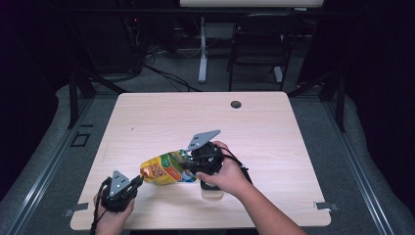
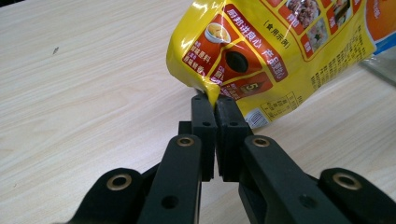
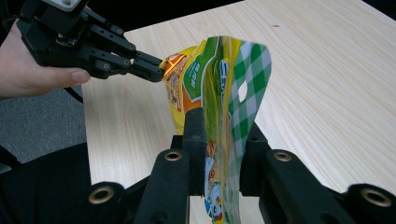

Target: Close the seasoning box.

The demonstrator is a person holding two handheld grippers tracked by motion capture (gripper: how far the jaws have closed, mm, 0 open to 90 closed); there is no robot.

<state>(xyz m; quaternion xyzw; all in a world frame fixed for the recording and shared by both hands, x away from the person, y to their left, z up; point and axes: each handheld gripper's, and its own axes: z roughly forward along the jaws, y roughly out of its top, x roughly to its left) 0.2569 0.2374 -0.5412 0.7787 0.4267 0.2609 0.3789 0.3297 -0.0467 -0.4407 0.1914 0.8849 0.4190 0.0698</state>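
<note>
Between the jaws of my left claw [image 2: 215, 100] sits one corner of the yellow snack pouch [image 2: 275, 51], and the two pads are pressed tight on that crimped edge, so this end is secure. My right claw [image 3: 223, 140] stands at the other end of the pouch, its jaws partly spread: the green-checked top edge hangs in the gap, lying against the left pad, while the right pad stands clear of it. That makes the left pinch the main thing carrying the pouch just now, with the far end merely resting in the gap.

From above, the pouch [image 1: 164, 169] spans the space between my two claws, low over the near part of the desk [image 1: 161, 115], and whether its belly rests on the wood I cannot tell.

To do this step well, I judge that I should keep the left hand quite still and its pinch firm, since a foil corner slips easily. The right claw can then draw clear or take a new hold without snagging the edge. I should avoid pulling the two ends apart, which could tear the seam or jerk the corner free.
</note>
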